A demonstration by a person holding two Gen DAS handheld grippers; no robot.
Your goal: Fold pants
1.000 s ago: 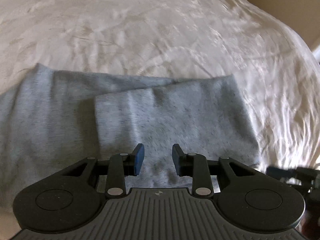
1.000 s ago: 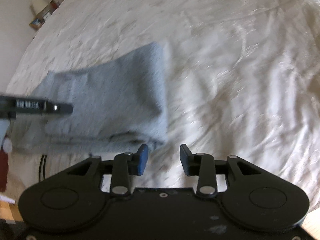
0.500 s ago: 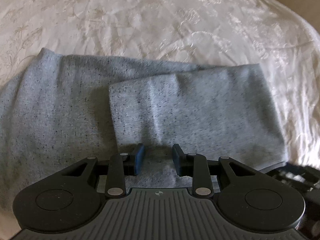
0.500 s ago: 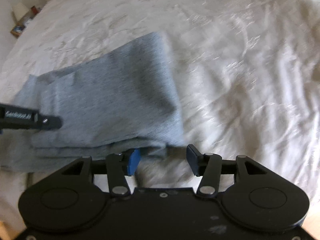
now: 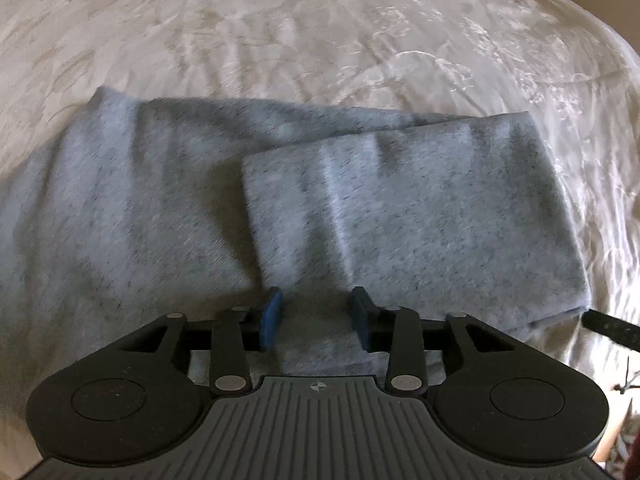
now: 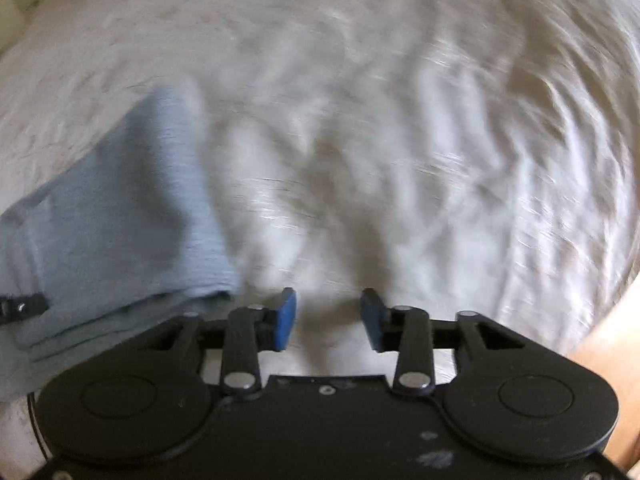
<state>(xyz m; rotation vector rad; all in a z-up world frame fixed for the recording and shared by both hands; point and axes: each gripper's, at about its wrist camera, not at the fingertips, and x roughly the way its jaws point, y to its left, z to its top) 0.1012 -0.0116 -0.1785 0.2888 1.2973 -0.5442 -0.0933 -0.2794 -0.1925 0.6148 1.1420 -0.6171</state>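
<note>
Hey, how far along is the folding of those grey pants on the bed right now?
Partly done. The heather-grey knit pants lie on the cream patterned bedspread with one end already folded over, leaving a doubled panel at the right and a single layer at the left. Nothing is in hand: the left gripper and right gripper are open and empty. At least one more fold probably remains.

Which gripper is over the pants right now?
The left gripper: its open fingers sit over the grey pants. The right gripper is over bare bedspread.

Wide bed (image 5: 320, 40) under a creased, glossy cream bedspread (image 6: 440, 160) with faint floral pattern, soft daylight sheen across it
</note>
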